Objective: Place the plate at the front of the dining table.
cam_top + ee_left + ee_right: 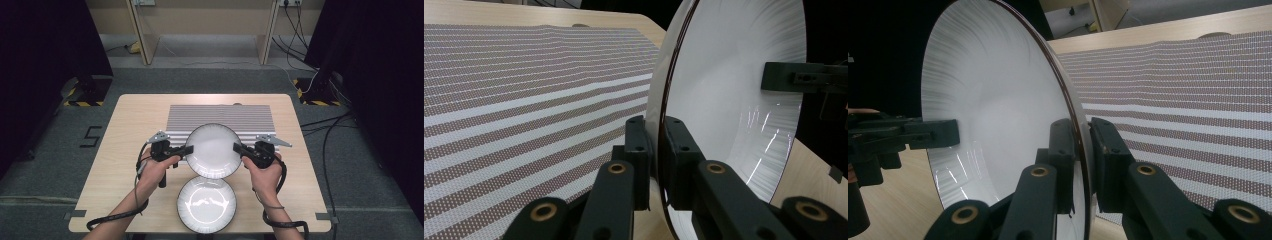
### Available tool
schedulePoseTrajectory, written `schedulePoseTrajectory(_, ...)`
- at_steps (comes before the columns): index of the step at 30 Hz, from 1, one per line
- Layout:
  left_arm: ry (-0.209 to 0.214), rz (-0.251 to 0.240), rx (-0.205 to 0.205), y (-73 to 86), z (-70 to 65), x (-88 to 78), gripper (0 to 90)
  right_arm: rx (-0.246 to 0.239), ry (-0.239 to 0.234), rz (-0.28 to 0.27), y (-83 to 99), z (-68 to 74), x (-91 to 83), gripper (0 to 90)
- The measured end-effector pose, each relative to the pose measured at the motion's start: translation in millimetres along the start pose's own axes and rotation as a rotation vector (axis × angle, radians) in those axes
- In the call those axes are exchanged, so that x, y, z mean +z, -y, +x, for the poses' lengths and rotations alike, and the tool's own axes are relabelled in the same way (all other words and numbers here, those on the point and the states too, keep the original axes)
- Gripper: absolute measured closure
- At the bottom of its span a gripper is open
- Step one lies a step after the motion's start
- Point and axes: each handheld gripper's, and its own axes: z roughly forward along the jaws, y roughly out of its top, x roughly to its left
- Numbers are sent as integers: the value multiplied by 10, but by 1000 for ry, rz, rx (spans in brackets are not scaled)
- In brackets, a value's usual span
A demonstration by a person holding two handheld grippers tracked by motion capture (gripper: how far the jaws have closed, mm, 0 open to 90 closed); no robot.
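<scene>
Count: two white plates with dark rims, one striped mat, two grippers, one wooden table (125,150).

The upper plate (213,150) is held between both grippers above the near edge of the striped mat (220,117). The left gripper (187,149) is clamped on the plate's left rim; in the left gripper view its jaws pinch the rim from both sides. The right gripper (237,148) is clamped on the opposite rim in the same manner.

The second plate (206,204) lies flat on the table, just in front of the held plate and close to the table's near edge. In the high view the two rims appear to meet or overlap; actual contact cannot be told.

Bare tabletop is open left and right of the plates and mat. A narrow strip lies behind the mat.
</scene>
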Motion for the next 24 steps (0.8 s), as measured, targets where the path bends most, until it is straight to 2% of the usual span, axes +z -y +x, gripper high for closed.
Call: schedulePoseTrajectory(24, -8, 1, -1, -66, 43, 85, 818, 8, 9, -7, -64, -62, 65, 806)
